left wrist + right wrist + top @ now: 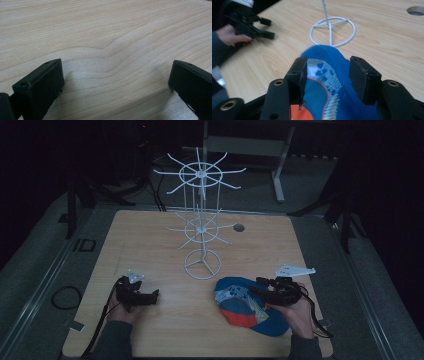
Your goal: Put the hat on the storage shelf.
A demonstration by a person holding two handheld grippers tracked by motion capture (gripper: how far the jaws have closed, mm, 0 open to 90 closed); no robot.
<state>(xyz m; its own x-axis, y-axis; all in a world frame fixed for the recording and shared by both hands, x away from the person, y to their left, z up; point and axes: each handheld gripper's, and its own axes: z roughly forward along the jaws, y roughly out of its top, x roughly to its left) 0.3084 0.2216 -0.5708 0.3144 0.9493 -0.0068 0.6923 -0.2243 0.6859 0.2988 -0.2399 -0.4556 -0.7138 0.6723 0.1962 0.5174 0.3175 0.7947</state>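
A blue cap (250, 307) with orange and white patterned panels lies upturned on the wooden table (165, 330).

— What do you have around you?

— A light wooden table (150, 330) with a round hole (239, 227) at its upper right, grey floor (35, 255) on either side, dim light, and a pale metal frame (280, 165) standing at the top of the frame.

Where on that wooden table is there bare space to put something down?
The far left corner of the table, left of the white wire rack, is bare. So is the near middle strip between the left tongs and the blue cap. It is crowded around the rack's ring base and at the cap under the right tongs.
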